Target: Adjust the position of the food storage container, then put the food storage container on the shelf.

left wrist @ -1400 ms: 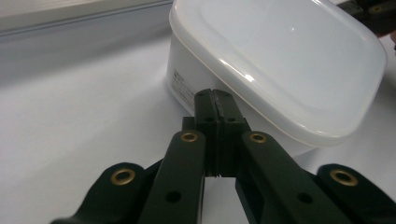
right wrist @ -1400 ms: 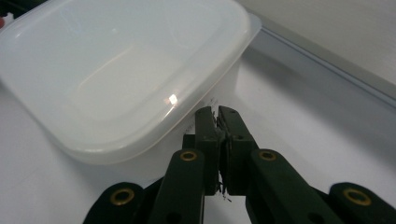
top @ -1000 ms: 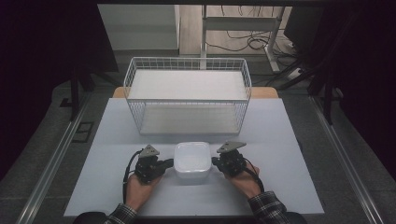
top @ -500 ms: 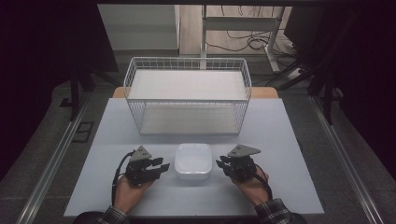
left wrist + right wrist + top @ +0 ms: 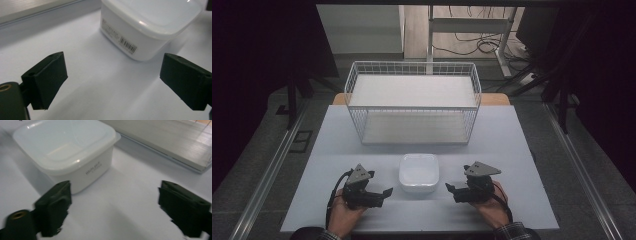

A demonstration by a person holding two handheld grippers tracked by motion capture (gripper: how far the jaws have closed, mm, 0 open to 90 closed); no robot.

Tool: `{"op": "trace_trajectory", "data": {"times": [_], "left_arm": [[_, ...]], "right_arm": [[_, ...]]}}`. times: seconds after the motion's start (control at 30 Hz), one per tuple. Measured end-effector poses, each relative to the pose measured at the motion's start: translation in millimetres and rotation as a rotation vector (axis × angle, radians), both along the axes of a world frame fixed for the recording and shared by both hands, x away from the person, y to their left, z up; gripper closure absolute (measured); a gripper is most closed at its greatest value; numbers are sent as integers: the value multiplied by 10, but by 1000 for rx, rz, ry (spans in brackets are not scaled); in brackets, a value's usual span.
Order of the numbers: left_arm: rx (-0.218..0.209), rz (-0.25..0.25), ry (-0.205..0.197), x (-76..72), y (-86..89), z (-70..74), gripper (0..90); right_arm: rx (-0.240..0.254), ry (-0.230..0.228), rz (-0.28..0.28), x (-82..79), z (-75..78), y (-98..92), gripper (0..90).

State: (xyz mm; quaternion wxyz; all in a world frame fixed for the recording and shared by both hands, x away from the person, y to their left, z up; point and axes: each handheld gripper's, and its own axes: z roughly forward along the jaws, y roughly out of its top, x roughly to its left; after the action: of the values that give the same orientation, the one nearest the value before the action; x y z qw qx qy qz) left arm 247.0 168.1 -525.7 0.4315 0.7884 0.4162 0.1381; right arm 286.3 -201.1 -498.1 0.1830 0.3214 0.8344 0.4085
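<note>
White lidded container: stood on the bench, near its front edge, between the two grippers and touching neither. Barcode label on one side wall; printed text on another. Left gripper: jaws spread wide, empty, just beside the container's left side. Right gripper: jaws spread wide, empty, just beside its right side. White wire basket: farther back on the bench, well apart from the container.
</note>
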Motion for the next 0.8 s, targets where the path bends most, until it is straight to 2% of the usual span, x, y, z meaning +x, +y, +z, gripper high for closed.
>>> {"op": "trace_trajectory", "data": {"times": [0.07,0.2,0.27,0.37,0.47,0.5,0.67,0.8], "left_arm": [[12,0,-5,4,2,-14,44],[22,-18,-38,15,32,-41,32],[27,-14,-38,19,34,-44,27],[-1,1,-4,41,49,-52,29],[-14,6,8,46,55,-44,38],[-39,-1,19,50,65,-28,41],[-79,-17,23,59,78,31,40],[-90,-37,11,85,60,89,26]], "right_arm": [[-8,15,-3,0,-38,-51,45],[3,45,-10,30,-74,-98,31],[6,50,-7,37,-82,-104,29],[3,53,6,48,-89,-99,25],[10,50,11,57,-86,-83,25],[11,55,12,59,-81,-78,25],[19,57,31,59,-60,-36,25],[36,66,40,66,-32,4,25]]}}
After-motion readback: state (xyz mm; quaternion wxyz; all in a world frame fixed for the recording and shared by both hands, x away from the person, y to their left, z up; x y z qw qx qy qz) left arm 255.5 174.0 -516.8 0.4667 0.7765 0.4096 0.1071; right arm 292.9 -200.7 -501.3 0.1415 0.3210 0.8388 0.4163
